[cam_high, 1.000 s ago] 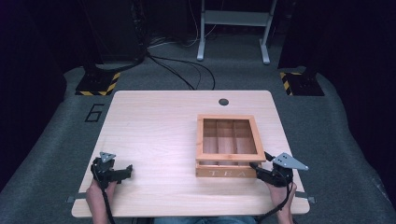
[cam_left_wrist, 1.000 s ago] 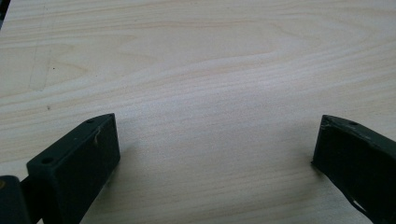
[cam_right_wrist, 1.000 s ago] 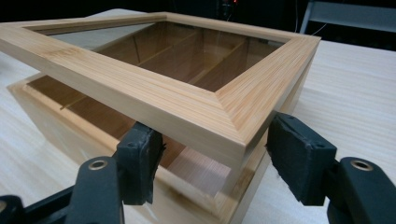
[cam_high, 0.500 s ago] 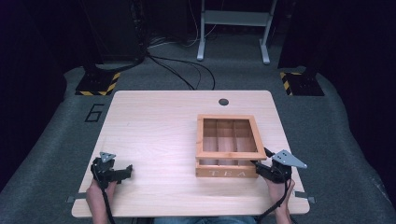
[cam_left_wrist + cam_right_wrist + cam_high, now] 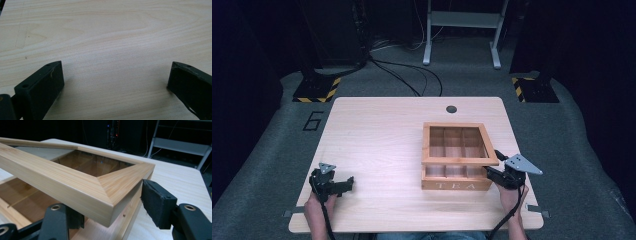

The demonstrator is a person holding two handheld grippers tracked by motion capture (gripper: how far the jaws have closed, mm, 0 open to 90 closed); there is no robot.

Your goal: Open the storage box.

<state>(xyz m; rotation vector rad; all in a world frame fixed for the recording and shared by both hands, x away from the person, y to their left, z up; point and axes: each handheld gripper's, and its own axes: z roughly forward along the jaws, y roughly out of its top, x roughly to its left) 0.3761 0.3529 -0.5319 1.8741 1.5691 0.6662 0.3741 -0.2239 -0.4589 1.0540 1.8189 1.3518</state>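
Tea box [image 5: 456,159] near the bench's [image 5: 377,140] right front corner, lid [image 5: 75,182] raised.

The wooden box, marked TEA on its front wall and split into compartments, sat with its framed, see-through lid tilted up at the near edge. The right gripper [image 5: 497,172] had its fingers [image 5: 157,205] astride the lid's near right corner, one under and one beside; whether they clamped it I could not tell. A loose hold could let the lid slip and drop shut. The left gripper [image 5: 343,184] rested at the left front corner, fingers apart, empty.
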